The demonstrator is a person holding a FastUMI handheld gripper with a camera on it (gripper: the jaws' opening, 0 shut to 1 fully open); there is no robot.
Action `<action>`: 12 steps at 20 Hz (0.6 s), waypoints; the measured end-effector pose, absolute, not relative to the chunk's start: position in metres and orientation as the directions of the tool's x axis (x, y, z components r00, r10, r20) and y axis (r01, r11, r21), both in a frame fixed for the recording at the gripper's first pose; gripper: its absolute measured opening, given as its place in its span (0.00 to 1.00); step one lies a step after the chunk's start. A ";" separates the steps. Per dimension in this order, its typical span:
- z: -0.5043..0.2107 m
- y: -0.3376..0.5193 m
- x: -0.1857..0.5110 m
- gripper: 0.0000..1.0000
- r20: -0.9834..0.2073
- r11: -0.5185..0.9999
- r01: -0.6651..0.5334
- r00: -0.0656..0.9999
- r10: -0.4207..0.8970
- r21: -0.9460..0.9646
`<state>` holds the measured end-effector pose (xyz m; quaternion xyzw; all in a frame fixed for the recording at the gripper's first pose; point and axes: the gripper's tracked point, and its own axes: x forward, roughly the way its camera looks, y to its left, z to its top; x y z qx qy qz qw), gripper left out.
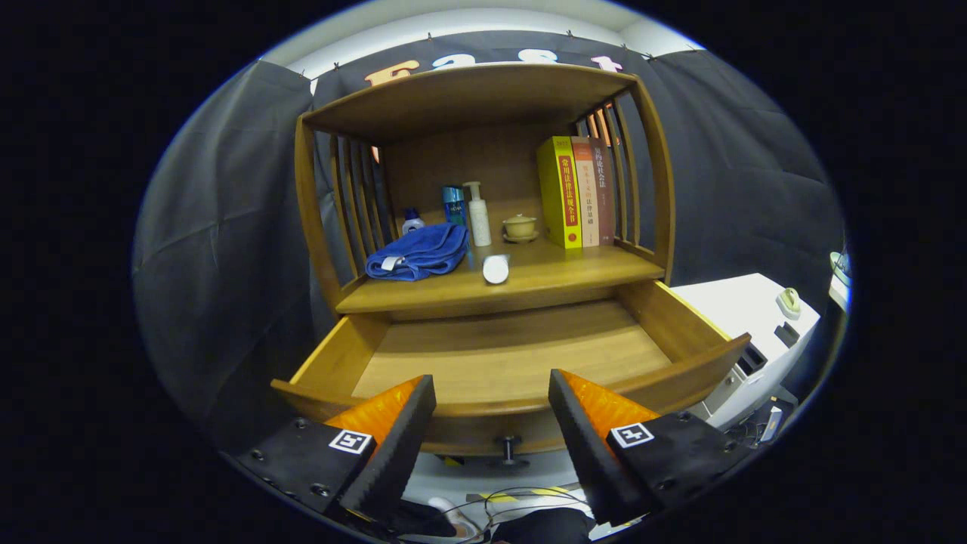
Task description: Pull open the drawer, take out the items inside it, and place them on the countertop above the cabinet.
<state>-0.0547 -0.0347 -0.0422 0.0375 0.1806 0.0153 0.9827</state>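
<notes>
The drawer point(506, 355) stands pulled out just ahead of the claw point(491, 408), whose fingers are spread apart, holding nothing, level above its knob point(508, 447).

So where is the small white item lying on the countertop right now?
In the gripper view the small white item lies near the countertop's front edge, just right of the blue towel, above the open drawer, beyond the open gripper.

Three books point(576, 193). One blue towel point(419, 253). Three bottles point(477, 213) standing, one white tube point(496, 269) lying. One lidded cup point(520, 226). One open drawer point(498, 363), one knob point(508, 447). Two fingers point(408, 423), spread apart.
</notes>
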 end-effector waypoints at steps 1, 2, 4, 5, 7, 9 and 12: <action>-0.048 -0.035 -0.058 0.99 -0.356 0.997 -0.019 0.933 0.044 0.072; -0.053 -0.034 -0.062 0.99 -0.357 0.998 -0.024 0.933 0.045 0.065; -0.062 -0.034 -0.064 0.99 -0.356 0.998 -0.028 0.934 0.046 0.055; -0.067 -0.034 -0.061 0.99 -0.359 0.998 -0.029 0.932 0.046 0.052; -0.077 -0.038 -0.061 0.99 -0.362 0.999 -0.017 0.932 0.032 0.044; -0.085 -0.042 -0.055 0.99 -0.358 0.999 -0.003 0.933 0.020 0.050; -0.091 -0.041 -0.050 0.99 -0.346 0.998 0.008 0.938 0.017 0.069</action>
